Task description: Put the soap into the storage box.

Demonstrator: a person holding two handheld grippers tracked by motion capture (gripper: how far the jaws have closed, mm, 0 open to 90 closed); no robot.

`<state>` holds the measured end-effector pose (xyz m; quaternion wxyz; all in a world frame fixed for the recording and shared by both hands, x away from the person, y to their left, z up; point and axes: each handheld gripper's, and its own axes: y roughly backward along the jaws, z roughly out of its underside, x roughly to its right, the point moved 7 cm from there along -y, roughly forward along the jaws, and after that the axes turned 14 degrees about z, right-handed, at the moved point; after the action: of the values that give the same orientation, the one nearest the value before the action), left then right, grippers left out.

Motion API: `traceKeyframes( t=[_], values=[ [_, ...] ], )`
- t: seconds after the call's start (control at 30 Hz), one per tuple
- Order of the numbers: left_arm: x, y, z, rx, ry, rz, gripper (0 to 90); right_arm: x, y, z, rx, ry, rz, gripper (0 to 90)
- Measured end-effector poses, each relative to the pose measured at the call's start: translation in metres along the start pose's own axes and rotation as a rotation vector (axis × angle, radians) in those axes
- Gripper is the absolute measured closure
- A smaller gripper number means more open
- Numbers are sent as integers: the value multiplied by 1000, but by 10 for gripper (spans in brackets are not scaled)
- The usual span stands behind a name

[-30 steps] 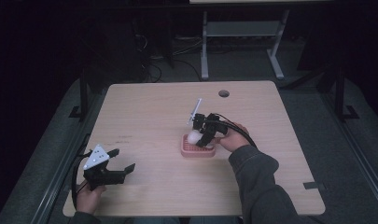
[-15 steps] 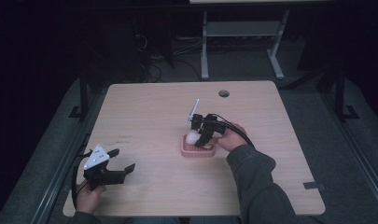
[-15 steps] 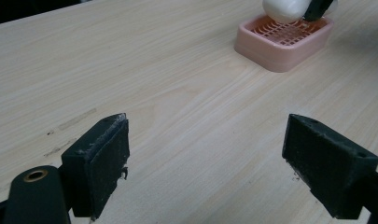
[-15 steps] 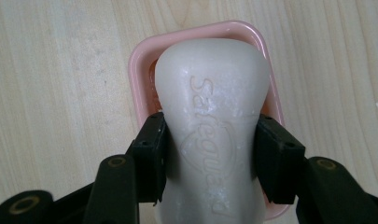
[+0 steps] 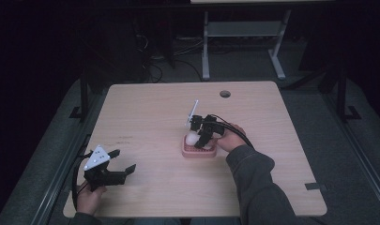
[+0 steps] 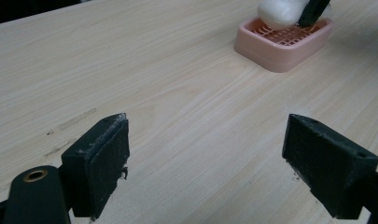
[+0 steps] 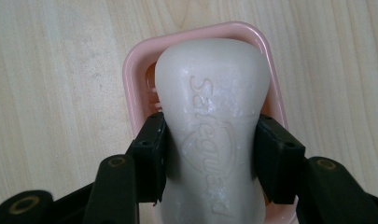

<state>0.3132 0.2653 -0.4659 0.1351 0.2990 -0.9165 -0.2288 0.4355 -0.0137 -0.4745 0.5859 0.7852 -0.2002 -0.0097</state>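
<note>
A white bar of soap with raised lettering is pinched at its narrow waist by my right gripper, which is shut on it. The bar hangs just over a pink soap dish with a slatted floor. In the high view the right gripper holds the soap above the dish near the table's middle. My left gripper rests open by the front left corner, nothing between its pads. From the left gripper view the dish and the soap lie far ahead.
The light wooden table has a round cable hole near its far edge. A person's grey sleeve comes in from the front right. Beyond the table, a metal stand and cables lie on the dark floor.
The right gripper with the soap has shifted only slightly over the dish. The left gripper has not moved.
</note>
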Motion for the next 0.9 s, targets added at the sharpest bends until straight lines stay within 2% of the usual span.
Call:
traceKeyframes(
  t=[0.5,0.9],
  values=[
    [0,0,0,-1,-3,2,145,0,-10,0,-13,-2,-21,490],
    [1,-1,0,-2,-1,4,145,-1,-16,1,-31,-5,-20,489]
  ],
)
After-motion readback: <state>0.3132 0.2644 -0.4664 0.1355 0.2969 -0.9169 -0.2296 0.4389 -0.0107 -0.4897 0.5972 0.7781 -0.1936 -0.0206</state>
